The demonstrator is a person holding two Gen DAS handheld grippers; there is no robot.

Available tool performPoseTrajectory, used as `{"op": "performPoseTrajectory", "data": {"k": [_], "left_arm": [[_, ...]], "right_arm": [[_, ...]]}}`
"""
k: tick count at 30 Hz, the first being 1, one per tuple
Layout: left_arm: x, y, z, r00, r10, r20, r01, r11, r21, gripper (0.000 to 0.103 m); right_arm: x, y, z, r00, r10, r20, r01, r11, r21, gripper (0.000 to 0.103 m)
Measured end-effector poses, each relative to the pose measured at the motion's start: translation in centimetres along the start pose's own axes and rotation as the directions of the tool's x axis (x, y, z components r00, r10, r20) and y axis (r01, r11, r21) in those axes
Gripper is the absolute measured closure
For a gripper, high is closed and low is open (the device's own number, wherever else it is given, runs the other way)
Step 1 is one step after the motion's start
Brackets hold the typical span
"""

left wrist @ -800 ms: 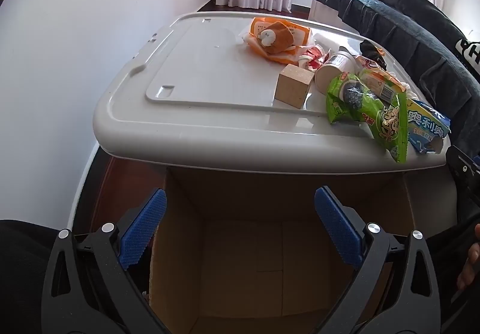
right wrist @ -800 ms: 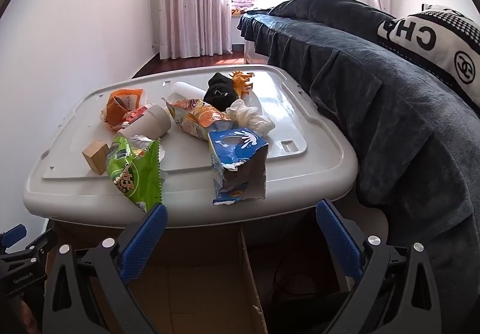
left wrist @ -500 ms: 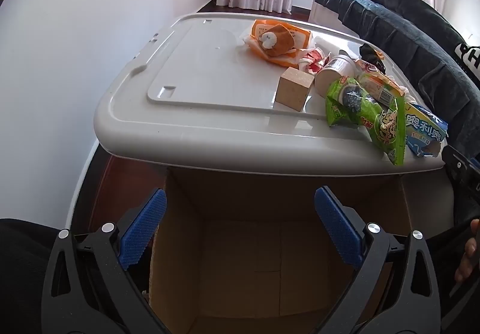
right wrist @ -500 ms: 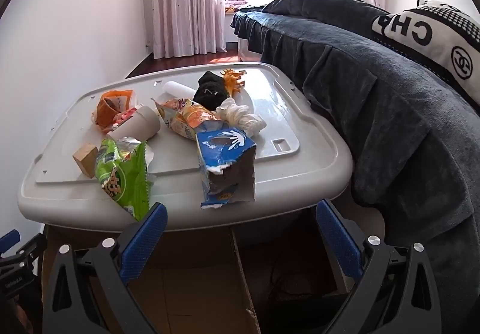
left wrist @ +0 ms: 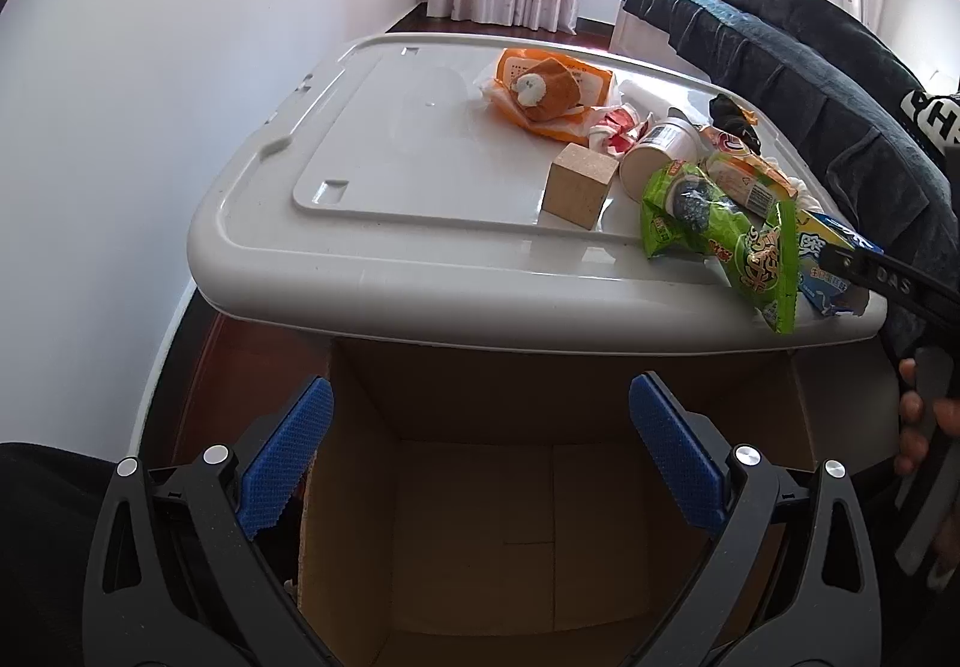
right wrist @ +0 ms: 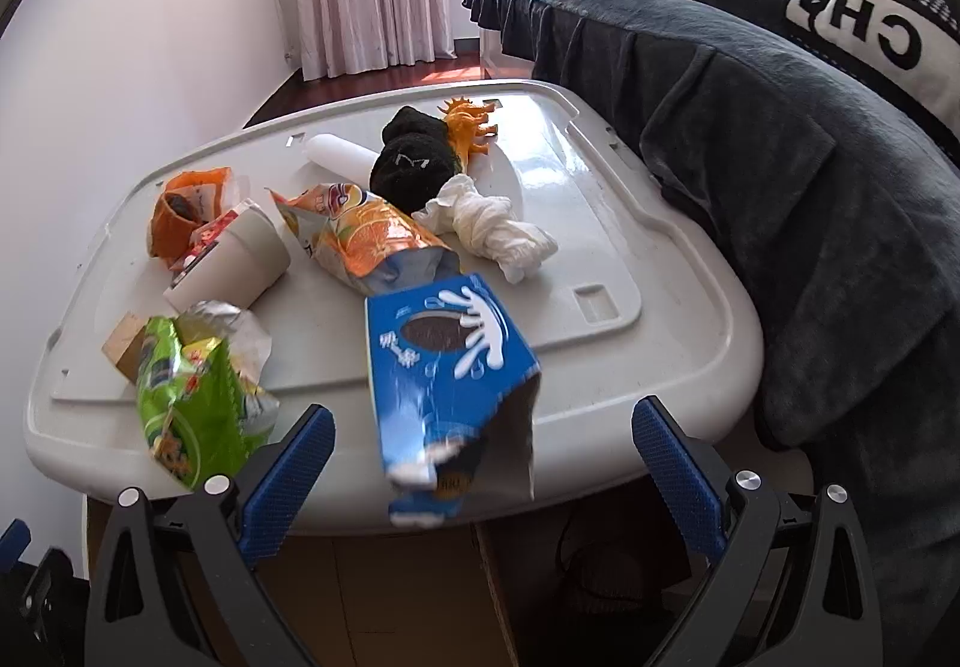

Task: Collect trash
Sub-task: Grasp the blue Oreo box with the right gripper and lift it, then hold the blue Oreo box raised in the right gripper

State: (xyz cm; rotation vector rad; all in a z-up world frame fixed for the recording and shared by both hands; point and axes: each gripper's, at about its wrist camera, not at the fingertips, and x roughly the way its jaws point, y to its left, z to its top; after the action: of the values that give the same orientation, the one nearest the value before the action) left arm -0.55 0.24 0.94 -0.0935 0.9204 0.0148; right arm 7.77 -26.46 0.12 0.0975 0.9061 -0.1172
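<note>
So the trash is all bunched on one side of the grey lid: a green snack bag (right wrist: pixel 192 403) and an opened blue cookie bag (right wrist: pixel 450 385) both hang over the near edge. Behind them lie a tipped paper cup (right wrist: pixel 231 262), an orange chip bag (right wrist: pixel 366 241), a crumpled tissue (right wrist: pixel 492 229) and an orange wrapper (left wrist: pixel 552 91). The open cardboard box (left wrist: pixel 528 523) sits on the floor right below that edge.

A cardboard box (left wrist: pixel 528 511) stood open below the near edge of the bin lid (left wrist: pixel 420 187). On the lid, a wooden block (left wrist: pixel 579 185) lay left of a cup (left wrist: pixel 657 155), with snack bags (right wrist: pixel 198 409) nearest the edge and a sofa (right wrist: pixel 780 127) to the right.
</note>
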Motion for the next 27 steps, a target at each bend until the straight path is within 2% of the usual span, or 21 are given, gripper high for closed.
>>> {"op": "performPoseTrajectory", "data": {"k": [6,9,12,14,17,27], "left_arm": [[0.2,0.3,-0.1,1.000,0.002,-0.010,-0.002,1.000,-0.014,0.006],[0.4,0.4,-0.1,1.000,0.003,-0.015,-0.004,1.000,-0.015,0.006],[0.5,0.4,-0.2,1.000,0.012,-0.017,-0.012,1.000,-0.009,0.006],[0.5,0.3,-0.3,1.000,0.015,-0.015,-0.015,1.000,-0.006,0.006],[0.6,0.2,-0.3,1.000,0.016,-0.014,-0.016,1.000,0.000,0.006],[1.1,0.1,-0.7,0.999,0.027,-0.024,-0.027,1.000,0.009,0.006]], "right_arm": [[2.5,0.2,1.2,1.000,-0.001,-0.020,0.000,1.000,-0.006,0.005],[3.5,0.5,1.4,1.000,-0.001,-0.030,0.000,1.000,-0.017,0.009],[4.5,0.7,1.5,0.998,0.007,-0.059,-0.008,1.000,-0.026,0.024],[4.9,0.6,1.3,0.997,0.025,-0.074,-0.027,0.999,-0.024,0.038],[4.7,0.3,1.2,0.997,0.053,-0.060,-0.054,0.999,-0.004,0.053],[3.9,0.0,1.1,0.998,0.045,-0.032,-0.045,0.999,0.009,0.056]]}}
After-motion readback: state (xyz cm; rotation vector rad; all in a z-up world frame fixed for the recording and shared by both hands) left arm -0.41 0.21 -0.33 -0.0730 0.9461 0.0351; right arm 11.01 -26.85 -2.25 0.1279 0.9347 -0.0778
